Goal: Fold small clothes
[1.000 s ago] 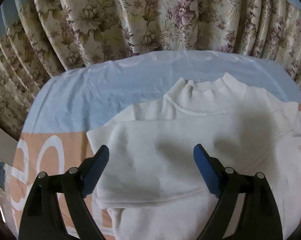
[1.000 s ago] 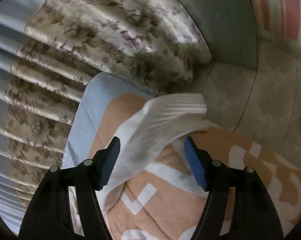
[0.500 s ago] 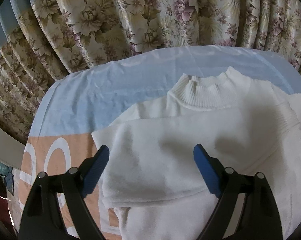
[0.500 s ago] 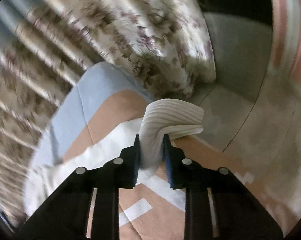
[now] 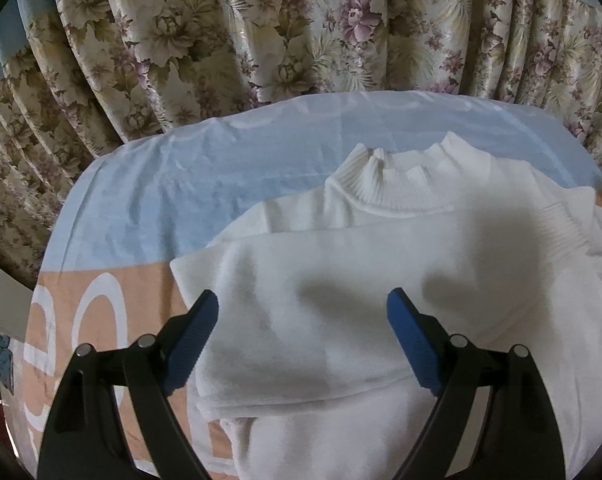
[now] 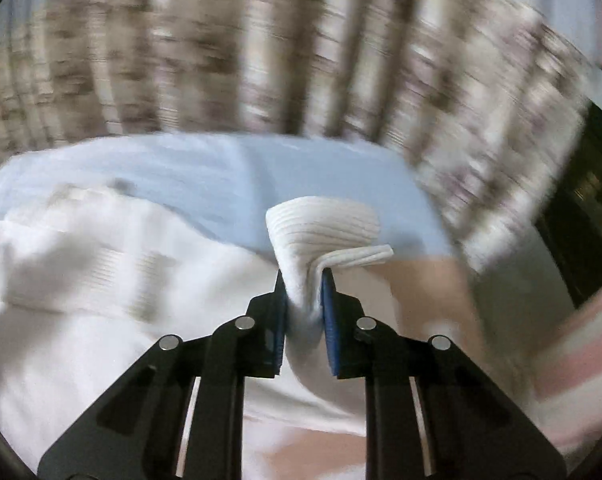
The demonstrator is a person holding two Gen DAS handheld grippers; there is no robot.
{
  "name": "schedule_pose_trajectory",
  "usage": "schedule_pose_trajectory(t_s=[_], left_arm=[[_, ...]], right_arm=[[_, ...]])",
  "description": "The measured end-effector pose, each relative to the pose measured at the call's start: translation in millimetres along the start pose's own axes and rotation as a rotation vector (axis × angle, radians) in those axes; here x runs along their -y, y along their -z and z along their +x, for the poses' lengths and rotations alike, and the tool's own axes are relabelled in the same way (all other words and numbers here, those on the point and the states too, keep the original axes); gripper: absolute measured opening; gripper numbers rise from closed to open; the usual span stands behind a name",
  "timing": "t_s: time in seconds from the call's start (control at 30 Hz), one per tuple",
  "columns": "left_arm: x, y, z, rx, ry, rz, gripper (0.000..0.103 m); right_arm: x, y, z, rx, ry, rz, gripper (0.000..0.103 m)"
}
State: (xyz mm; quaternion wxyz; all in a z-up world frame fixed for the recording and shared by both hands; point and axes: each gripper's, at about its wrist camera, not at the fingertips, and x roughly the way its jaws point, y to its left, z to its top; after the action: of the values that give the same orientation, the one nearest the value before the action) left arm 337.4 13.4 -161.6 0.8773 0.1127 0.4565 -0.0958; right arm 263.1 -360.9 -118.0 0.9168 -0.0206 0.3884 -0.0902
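Sweater (image 5: pixel 381 280) lies flat on the bed (image 5: pixel 149 208), one sleeve already across; right tongs (image 6: pixel 304 300) are clenched on the other cuff (image 6: pixel 325 224), left tongs (image 5: pixel 303 316) released above the body: carry that cuff across level, keeping the fold straight.

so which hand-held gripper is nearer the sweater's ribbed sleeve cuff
Right. The right hand-held gripper is shut on the ribbed sleeve cuff; the left hand-held gripper hangs open over the sweater's folded body.
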Motion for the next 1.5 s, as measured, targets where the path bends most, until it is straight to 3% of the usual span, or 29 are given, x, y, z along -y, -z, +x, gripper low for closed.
schedule_pose_trajectory(t_s=[0.23, 0.4, 0.5, 0.63, 0.73, 0.87, 0.97, 1.23, 1.27, 1.3, 1.37, 1.4, 1.5], left_arm=[[-11, 1, -6, 0.02, 0.006, -0.001, 0.087], [-32, 7, -4, 0.008, -0.005, -0.03, 0.087], [-43, 12, -1, -0.015, 0.002, -0.054, 0.087], [-42, 18, -2, -0.021, 0.035, -0.062, 0.087], [-32, 18, -2, -0.03, 0.104, -0.083, 0.087], [1, 10, 0, -0.036, 0.222, -0.108, 0.087], [35, 2, -2, -0.038, 0.288, -0.102, 0.087], [114, -18, 4, -0.036, 0.169, 0.117, 0.086], [121, -18, 10, -0.048, 0.144, 0.15, 0.079], [128, -19, 18, -0.075, 0.115, 0.194, 0.061], [130, -15, 28, -0.107, 0.088, 0.23, 0.04], [128, -15, 31, -0.115, 0.093, 0.236, 0.039], [116, -19, 32, -0.12, 0.125, 0.229, 0.019]], right_arm=[[-139, -41, -1, 0.047, -0.26, -0.13, 0.017], [-222, -22, 22, -0.029, -0.364, -0.239, 0.017], [-246, -3, 39, -0.114, -0.401, -0.289, 0.022], [-230, 2, 25, -0.133, -0.454, -0.28, 0.04], [-191, -3, 9, -0.09, -0.412, -0.226, 0.052], [-131, -7, 14, -0.083, -0.303, -0.098, 0.054], [-111, -6, 18, -0.08, -0.255, -0.048, 0.054], [-81, 8, 24, -0.09, -0.203, -0.011, 0.054], [-81, 10, 26, -0.091, -0.196, -0.014, 0.054], [-79, 12, 28, -0.098, -0.194, -0.016, 0.054], [-76, 17, 30, -0.105, -0.184, -0.028, 0.054], [-76, 18, 31, -0.108, -0.181, -0.034, 0.054], [-78, 22, 34, -0.122, -0.171, -0.051, 0.054]])
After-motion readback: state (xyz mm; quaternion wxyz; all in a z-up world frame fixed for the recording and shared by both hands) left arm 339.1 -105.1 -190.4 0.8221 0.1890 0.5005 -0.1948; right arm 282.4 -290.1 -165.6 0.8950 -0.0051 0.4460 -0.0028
